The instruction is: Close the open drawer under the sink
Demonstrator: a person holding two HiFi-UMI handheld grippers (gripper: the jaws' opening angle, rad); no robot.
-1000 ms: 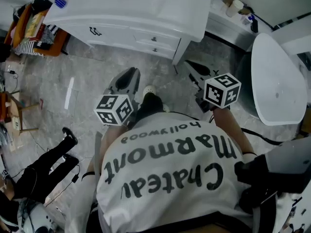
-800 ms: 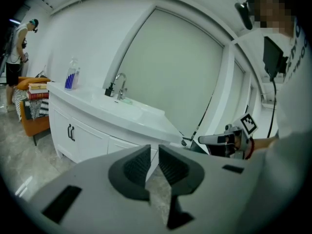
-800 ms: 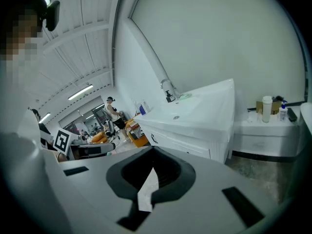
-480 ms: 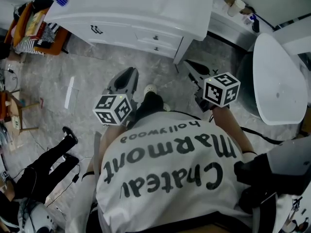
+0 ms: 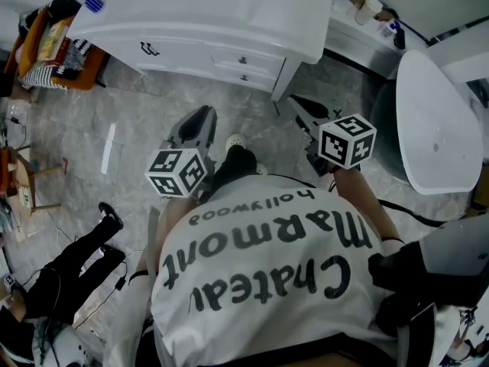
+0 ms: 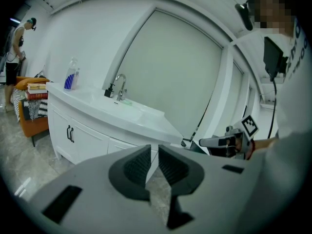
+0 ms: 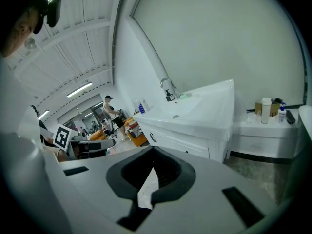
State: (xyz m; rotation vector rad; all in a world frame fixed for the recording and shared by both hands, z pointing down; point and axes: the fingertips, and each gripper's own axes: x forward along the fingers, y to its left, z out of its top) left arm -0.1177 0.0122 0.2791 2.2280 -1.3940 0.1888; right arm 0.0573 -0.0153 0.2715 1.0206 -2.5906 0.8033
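Note:
A white vanity (image 5: 229, 21) with a sink stands ahead, and its cupboard door (image 5: 149, 50) has a dark handle. Two drawer fronts (image 5: 243, 61) with small knobs sit under the right part of the top. From above I cannot tell how far either stands out. My left gripper (image 5: 205, 115) hovers over the floor short of the vanity, its jaws a narrow gap apart with nothing between them (image 6: 153, 152). My right gripper (image 5: 299, 102) is level with it near the vanity's right corner, its jaws shut and empty (image 7: 153, 148). Neither touches the vanity.
An orange chair (image 5: 57, 48) piled with books stands left of the vanity. A white oval tub (image 5: 432, 128) is at the right, and behind it a low shelf (image 5: 367, 33) holds bottles. Another person (image 5: 76, 258) stands at lower left. Grey marble floor (image 5: 137, 113) lies before the vanity.

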